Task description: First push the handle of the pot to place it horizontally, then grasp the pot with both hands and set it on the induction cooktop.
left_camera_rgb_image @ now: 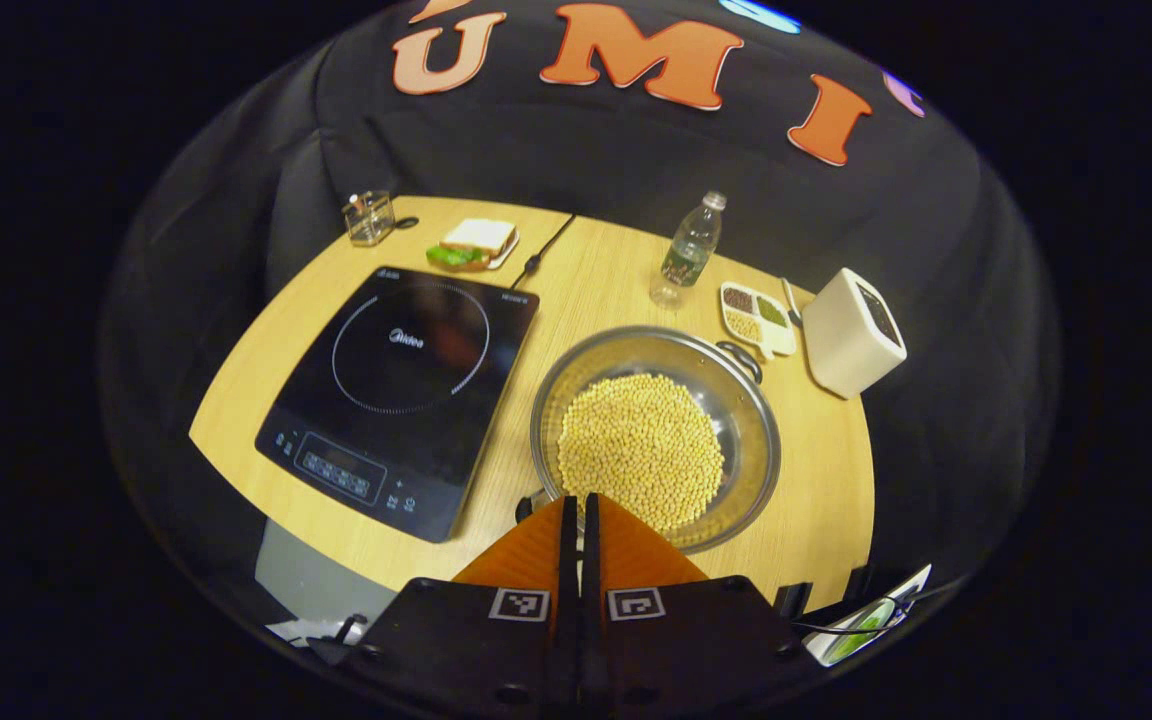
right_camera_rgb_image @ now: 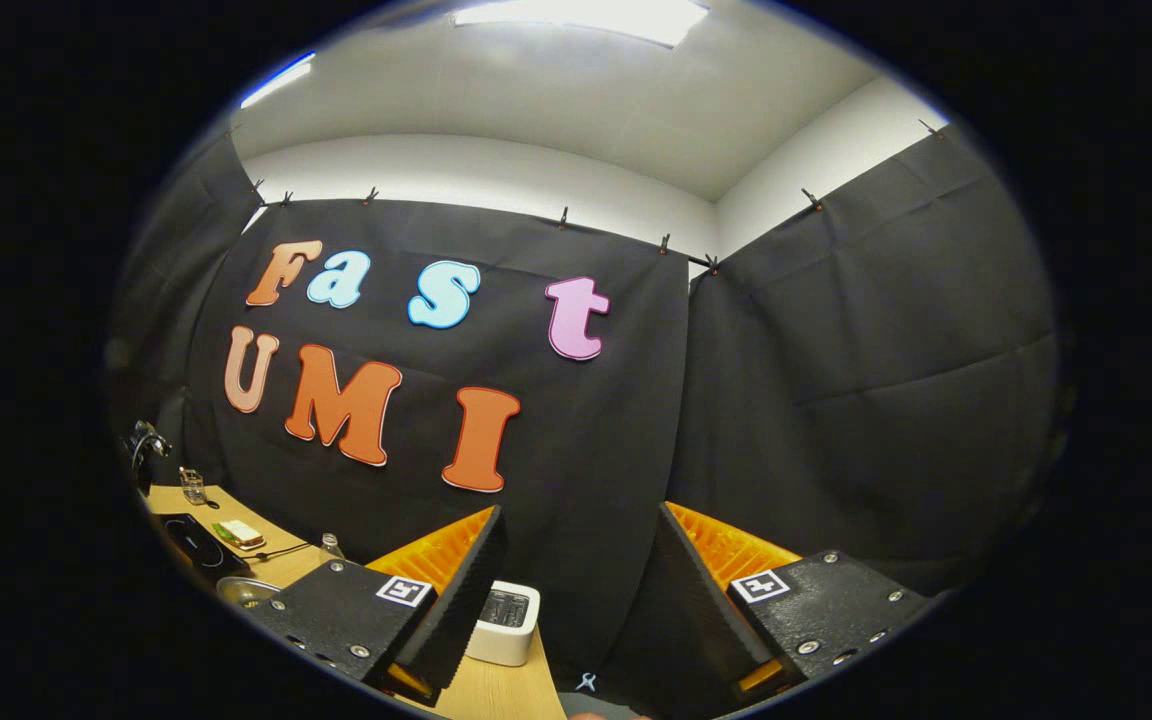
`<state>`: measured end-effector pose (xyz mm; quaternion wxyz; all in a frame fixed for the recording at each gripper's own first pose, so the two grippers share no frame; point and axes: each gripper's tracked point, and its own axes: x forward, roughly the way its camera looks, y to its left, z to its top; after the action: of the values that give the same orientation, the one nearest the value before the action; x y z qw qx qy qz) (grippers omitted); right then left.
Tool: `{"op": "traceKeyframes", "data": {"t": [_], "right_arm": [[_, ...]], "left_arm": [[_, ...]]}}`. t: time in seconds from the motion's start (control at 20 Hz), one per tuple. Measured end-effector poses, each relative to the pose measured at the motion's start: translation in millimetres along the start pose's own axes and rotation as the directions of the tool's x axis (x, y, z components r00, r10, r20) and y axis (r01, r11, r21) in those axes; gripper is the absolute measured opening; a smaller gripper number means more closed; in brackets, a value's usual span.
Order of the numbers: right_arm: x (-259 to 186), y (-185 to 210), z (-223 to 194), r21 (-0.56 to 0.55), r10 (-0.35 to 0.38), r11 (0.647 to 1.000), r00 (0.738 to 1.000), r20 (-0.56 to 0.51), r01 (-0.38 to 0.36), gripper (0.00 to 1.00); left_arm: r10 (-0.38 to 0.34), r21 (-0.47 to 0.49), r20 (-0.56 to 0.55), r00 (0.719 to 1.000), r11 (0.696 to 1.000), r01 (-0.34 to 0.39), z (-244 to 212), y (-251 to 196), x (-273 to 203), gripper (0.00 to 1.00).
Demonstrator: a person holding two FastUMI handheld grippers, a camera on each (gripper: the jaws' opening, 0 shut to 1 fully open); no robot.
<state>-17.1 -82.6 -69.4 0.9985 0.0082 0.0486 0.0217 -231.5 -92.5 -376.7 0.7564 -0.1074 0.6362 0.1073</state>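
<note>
A steel pot (left_camera_rgb_image: 751, 440) full of yellow beans stands on the wooden table (left_camera_rgb_image: 596, 290), right of the black induction cooktop (left_camera_rgb_image: 401, 385). One dark pot handle (left_camera_rgb_image: 742, 358) points to the far right, the other (left_camera_rgb_image: 525, 508) to the near left, so they lie on a diagonal. My left gripper (left_camera_rgb_image: 579, 500) is shut with nothing between its fingers, its tips over the pot's near rim beside the near handle. My right gripper (right_camera_rgb_image: 581, 515) stands open, raised and facing the cloth wall; a sliver of the pot (right_camera_rgb_image: 241, 590) and the cooktop (right_camera_rgb_image: 191, 540) show at its lower left.
Behind the pot are a water bottle (left_camera_rgb_image: 691, 250), a divided dish of grains (left_camera_rgb_image: 756, 318) and a white box (left_camera_rgb_image: 851, 332). A sandwich on a plate (left_camera_rgb_image: 476, 245), a glass jar (left_camera_rgb_image: 369, 217) and a cable (left_camera_rgb_image: 541, 255) lie behind the cooktop.
</note>
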Motion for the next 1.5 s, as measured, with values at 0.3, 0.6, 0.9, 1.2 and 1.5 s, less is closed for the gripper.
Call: {"op": "traceKeyframes", "data": {"t": [0.3,0.6,0.9,1.2,1.5], "right_arm": [[0,-10,-7,0.002,-0.010,1.000,1.000,-0.014,0.010,0.93],[-3,-19,-17,0.003,-0.036,0.999,0.999,-0.039,0.036,0.93],[-6,-18,-30,-0.006,-0.084,0.996,0.993,-0.088,0.084,0.93],[-7,-10,-30,-0.033,-0.122,0.992,0.987,-0.105,0.119,0.93],[-3,10,-37,-0.038,-0.120,0.993,0.984,-0.134,0.116,0.97]], "left_arm": [[-0.007,-0.102,-0.188,0.982,0.995,-0.012,-48,-2,20,0.07],[-0.051,-0.170,-0.322,0.945,0.985,-0.004,-87,-15,47,0.07],[-0.048,-0.176,-0.406,0.912,0.984,-0.026,-104,-12,79,0.08],[-0.035,-0.172,-0.445,0.895,0.984,-0.048,-108,2,103,0.07],[0.041,-0.121,-0.420,0.907,0.987,-0.101,-86,26,111,0.08]]}}
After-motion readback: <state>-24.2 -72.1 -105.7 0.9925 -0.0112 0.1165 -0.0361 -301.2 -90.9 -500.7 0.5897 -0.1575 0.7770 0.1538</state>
